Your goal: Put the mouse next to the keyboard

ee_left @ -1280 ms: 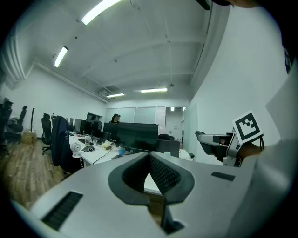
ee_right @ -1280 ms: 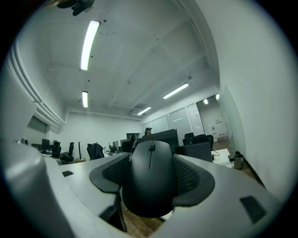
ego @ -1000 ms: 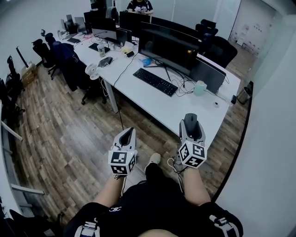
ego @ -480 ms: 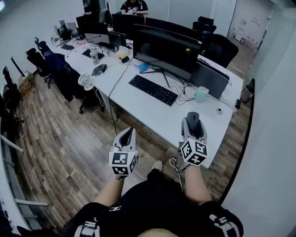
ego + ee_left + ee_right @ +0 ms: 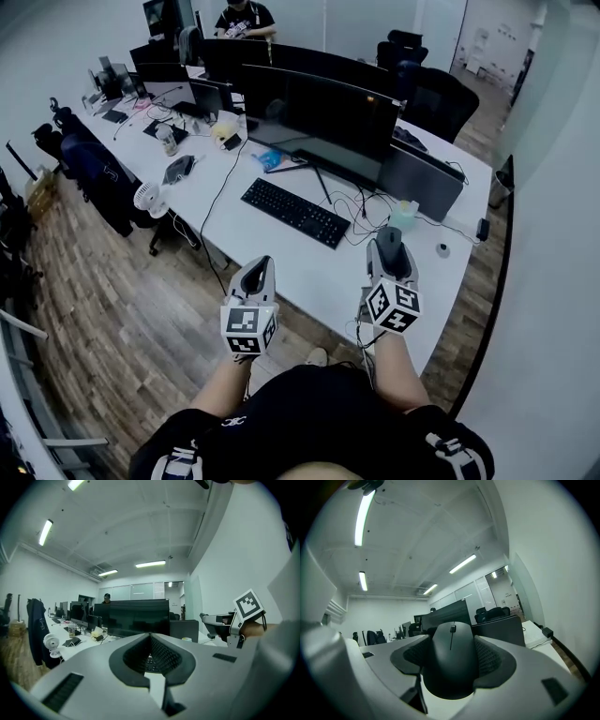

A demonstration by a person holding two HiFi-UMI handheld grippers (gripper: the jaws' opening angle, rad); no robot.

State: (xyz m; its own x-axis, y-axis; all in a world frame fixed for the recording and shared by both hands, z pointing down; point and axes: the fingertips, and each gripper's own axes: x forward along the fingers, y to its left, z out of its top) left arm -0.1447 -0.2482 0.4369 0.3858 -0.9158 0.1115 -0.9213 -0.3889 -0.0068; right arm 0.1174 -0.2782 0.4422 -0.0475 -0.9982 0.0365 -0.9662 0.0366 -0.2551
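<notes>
One smooth, matte black mouse (image 5: 452,667), rounded like a dome, sits clamped between the ribbed dark pads of the right gripper (image 5: 391,267). Its long axis runs along the jaws, with the scroll wheel end pointing away from the person towards the wide dark monitor (image 5: 323,117). It hangs over the white desk (image 5: 309,272), right of the flat black keyboard (image 5: 294,212) and apart from it. The left gripper (image 5: 255,277) is closed on nothing.

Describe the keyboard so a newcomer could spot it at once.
Find the long white desk and, on it, the nearest wide dark monitor. The keyboard lies flat in front of its stand: a long black slab of keys, left of the tangle of cables.
</notes>
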